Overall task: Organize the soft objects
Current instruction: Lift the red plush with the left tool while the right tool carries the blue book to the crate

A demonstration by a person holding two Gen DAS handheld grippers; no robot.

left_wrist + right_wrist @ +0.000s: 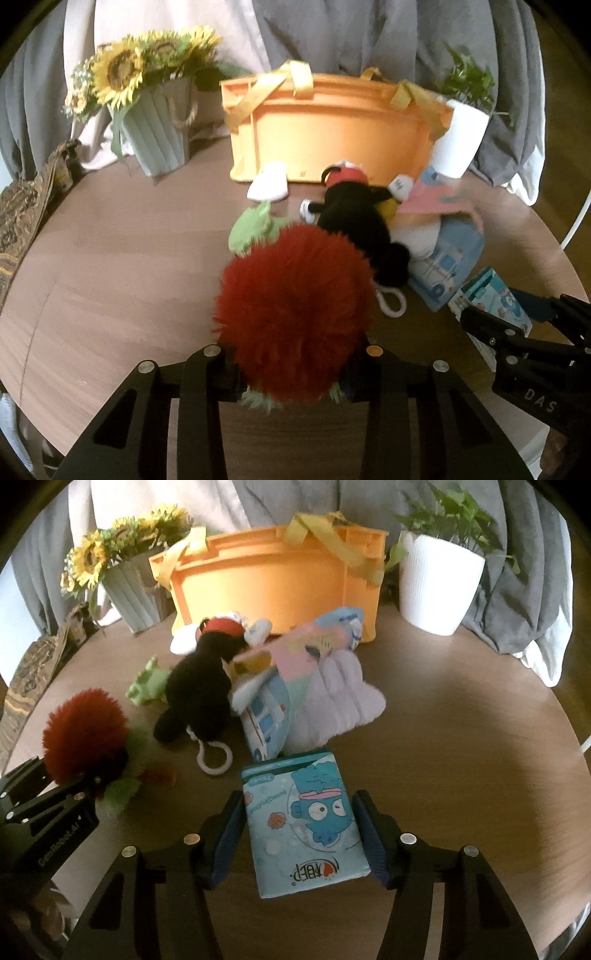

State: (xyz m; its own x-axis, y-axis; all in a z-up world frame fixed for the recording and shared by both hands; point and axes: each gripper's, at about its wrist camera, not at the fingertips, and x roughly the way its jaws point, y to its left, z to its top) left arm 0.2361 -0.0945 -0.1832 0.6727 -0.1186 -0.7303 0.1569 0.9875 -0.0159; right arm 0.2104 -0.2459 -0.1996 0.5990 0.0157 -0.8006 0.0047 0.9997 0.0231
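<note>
My left gripper (291,373) is shut on a fluffy red plush (295,314) with green trim, held just above the table; it also shows in the right wrist view (85,734). My right gripper (301,827) is closed on a blue tissue pack (306,823) with a cartoon face. Behind them lies a pile: a black plush (199,690) with a red cap, a green toy (146,686), a blue cloth book (266,716), a pastel cloth (306,657) and a lilac towel (340,701). An orange tote box (273,583) stands at the back.
A sunflower pot (159,125) stands back left and a white plant pot (439,587) back right. A patterned cloth (22,214) lies at the left edge of the round brown table (110,258). Grey curtains hang behind.
</note>
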